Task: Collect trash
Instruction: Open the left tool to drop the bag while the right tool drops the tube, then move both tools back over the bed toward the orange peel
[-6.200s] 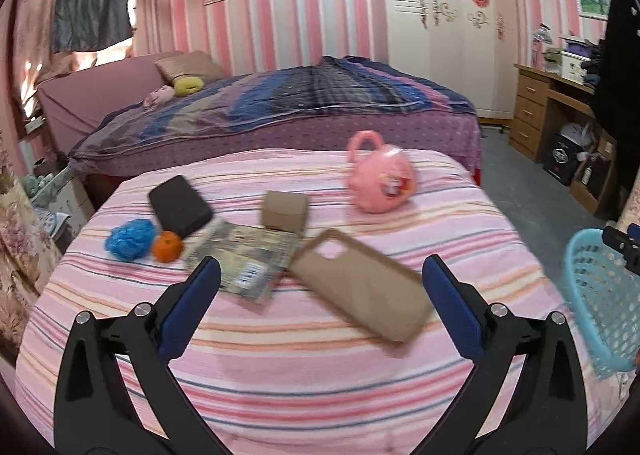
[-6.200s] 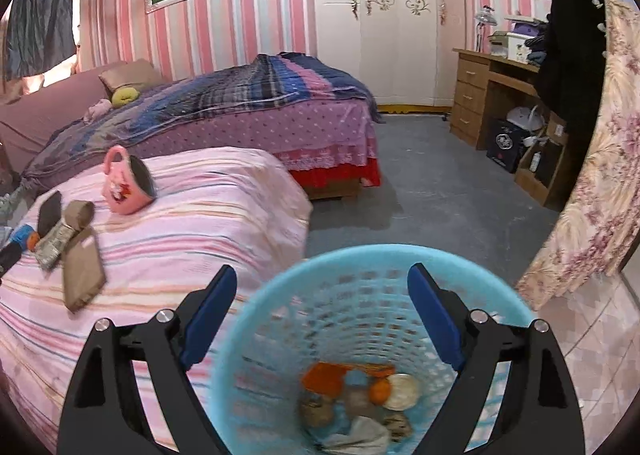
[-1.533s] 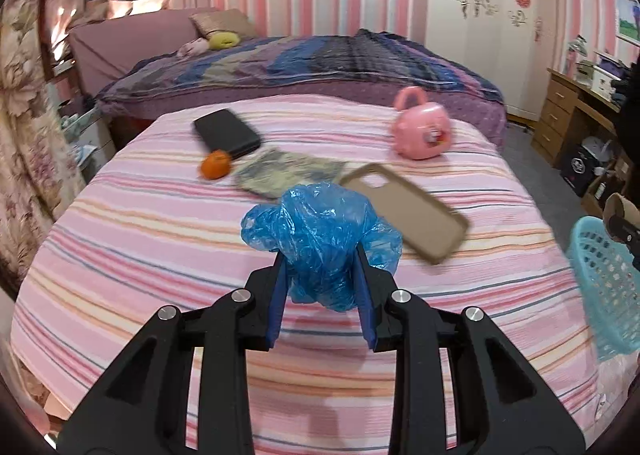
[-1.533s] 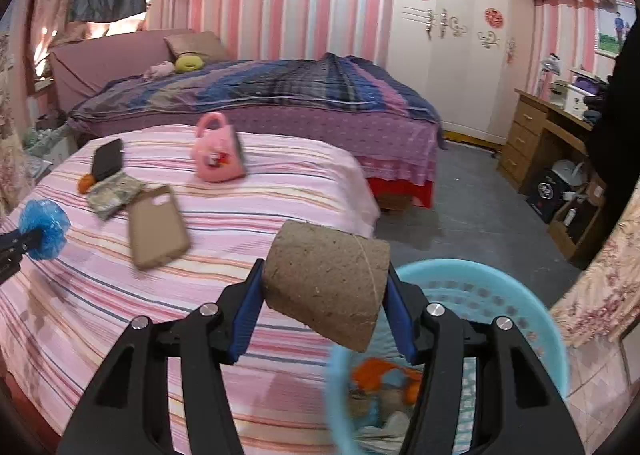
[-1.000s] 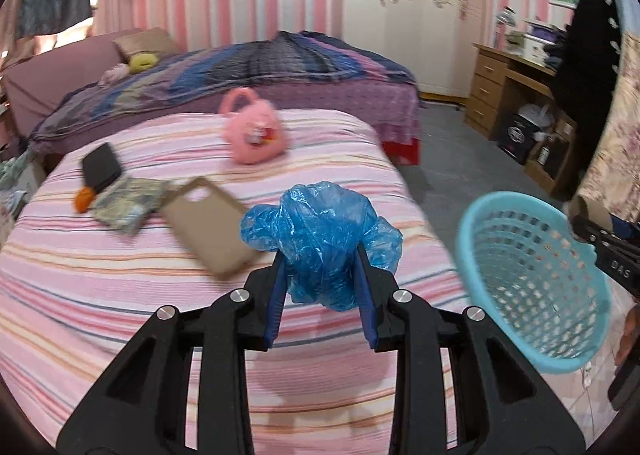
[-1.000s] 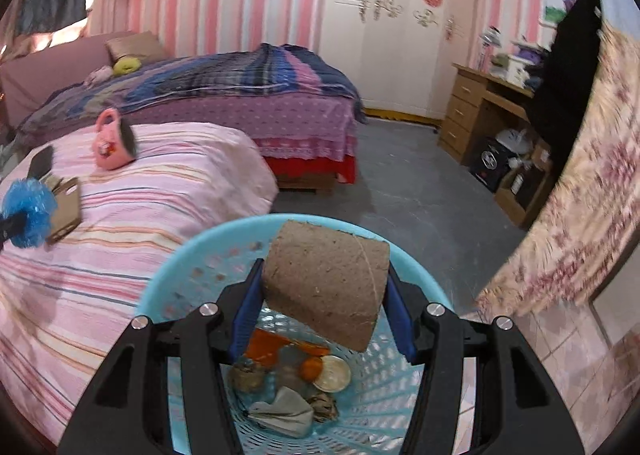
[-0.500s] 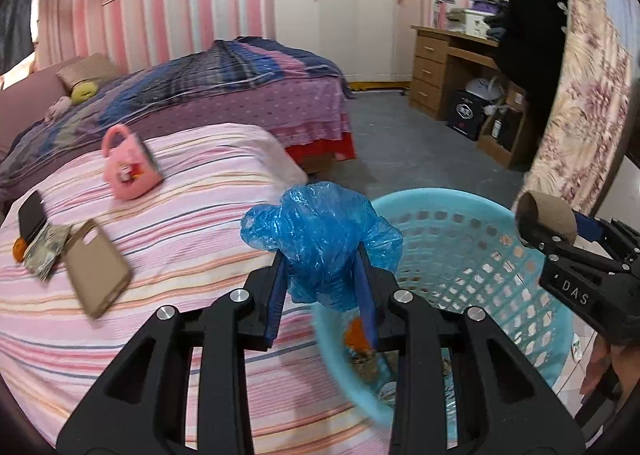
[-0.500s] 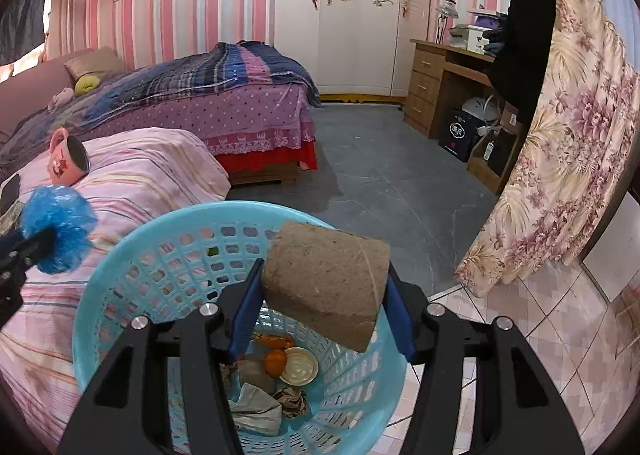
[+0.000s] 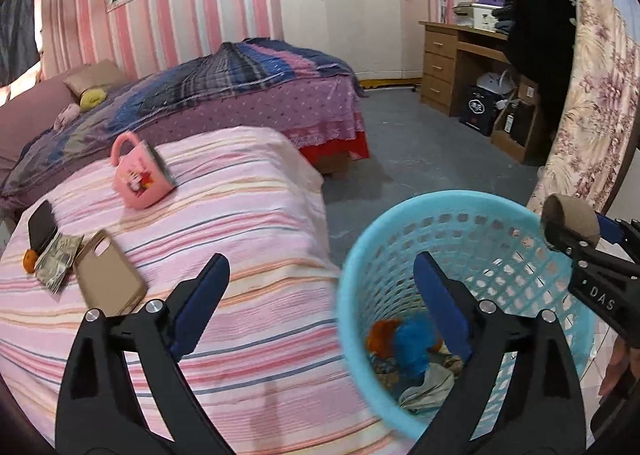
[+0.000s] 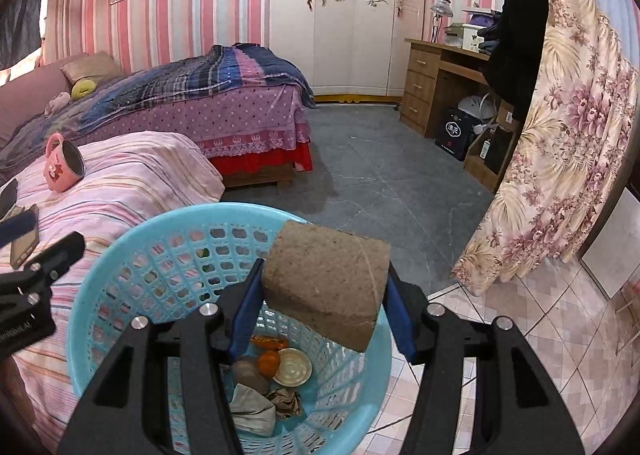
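Released moments ago, the blue plastic bag [image 9: 412, 343] that the left gripper [image 9: 320, 287] was clamping now lies inside the blue basket [image 9: 360, 255], among other scraps; the jaws have just been opening and stand wide with nothing between them. Beside it, the right gripper [image 10: 324, 311] grips a cardboard roll [image 10: 326, 287] over the basket's mouth. 1 drop appears done and the 2nd is in hand: the roll's release looks next, calling for opened jaws while it hangs inside the rim. On the striped bed [image 9: 240, 215] an orange [image 9: 30, 261], a pink mug [image 9: 140, 179], a tan phone case [image 9: 108, 275] and a black phone [image 9: 40, 223] remain.
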Motion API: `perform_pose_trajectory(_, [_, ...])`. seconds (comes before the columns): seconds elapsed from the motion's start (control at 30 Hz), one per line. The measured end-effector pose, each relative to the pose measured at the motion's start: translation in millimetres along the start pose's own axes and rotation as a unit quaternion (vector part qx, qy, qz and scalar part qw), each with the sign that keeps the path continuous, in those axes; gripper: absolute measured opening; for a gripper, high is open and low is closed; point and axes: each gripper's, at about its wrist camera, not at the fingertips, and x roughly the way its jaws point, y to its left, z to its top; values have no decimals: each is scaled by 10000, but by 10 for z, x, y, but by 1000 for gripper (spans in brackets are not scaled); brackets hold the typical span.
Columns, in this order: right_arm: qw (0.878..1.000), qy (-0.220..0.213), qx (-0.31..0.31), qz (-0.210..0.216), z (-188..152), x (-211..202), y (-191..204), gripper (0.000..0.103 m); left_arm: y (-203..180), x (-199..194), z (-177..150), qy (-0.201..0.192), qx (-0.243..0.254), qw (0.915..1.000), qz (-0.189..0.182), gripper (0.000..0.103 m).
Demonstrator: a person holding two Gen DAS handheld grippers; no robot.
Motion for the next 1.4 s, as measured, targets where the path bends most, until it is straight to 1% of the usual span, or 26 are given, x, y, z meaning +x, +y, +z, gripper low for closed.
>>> perform_pose_trajectory(0.17, [10000, 20, -82, 16, 11, 8, 66, 56, 283, -27, -59, 44, -168, 9997, 168, 93])
perform_pose_trajectory(0.23, [9999, 60, -116, -32, 13, 19, 115, 59, 358, -43, -82, 39, -183, 9995, 241, 93])
perform_pose_trajectory(0.27, [9999, 65, -123, -52, 18, 19, 134, 62, 389, -56, -95, 31, -184, 9994, 280, 94])
perform_pose_trajectory(0.3, [9998, 47, -154, -131, 28, 19, 165, 71, 440, -74, -105, 22, -189, 9993, 324, 94])
perform_pose_trajectory(0.33, [9998, 49, -160, -133, 36, 21, 198, 77, 468, -85, -110, 17, -190, 9992, 348, 94])
perform_pose_trajectory(0.47, [9996, 60, -210, -188, 50, 38, 323, 86, 639, -171, -130, -41, -233, 9986, 464, 95])
perform_pose_trajectory(0.6, [9992, 69, -303, -246, 85, 53, 486, 86, 820, -248, -161, -65, -282, 9978, 593, 97])
perform_pose_trajectory(0.7, [9994, 70, -278, -213, 100, 58, 516, 86, 1003, -312, -186, -73, -329, 9970, 704, 97])
perform_pose_trajectory(0.87, [9997, 57, -155, -156, 159, 52, 678, 86, 1346, -380, -218, -84, -465, 9953, 848, 97])
perform_pose_trajectory(0.97, [10000, 0, -22, 20, 210, 32, 808, 86, 1561, -396, -249, -74, -554, 9941, 934, 97])
perform_pose_trajectory(1.07, [9999, -46, -22, 120, 225, 16, 924, 86, 1783, -412, -285, -67, -624, 9926, 1037, 97])
perform_pose_trajectory(1.1, [9998, -61, -76, 159, 244, 20, 1031, 86, 1853, -412, -294, -66, -644, 9922, 1069, 97])
perform_pose_trajectory(1.23, [9996, -55, -148, 238, 237, 48, 1243, 86, 2153, -394, -325, -41, -697, 9900, 1225, 97])
perform_pose_trajectory(1.4, [9985, -74, -162, 525, 313, 51, 1602, 86, 2518, -352, -325, -38, -704, 9872, 1431, 97])
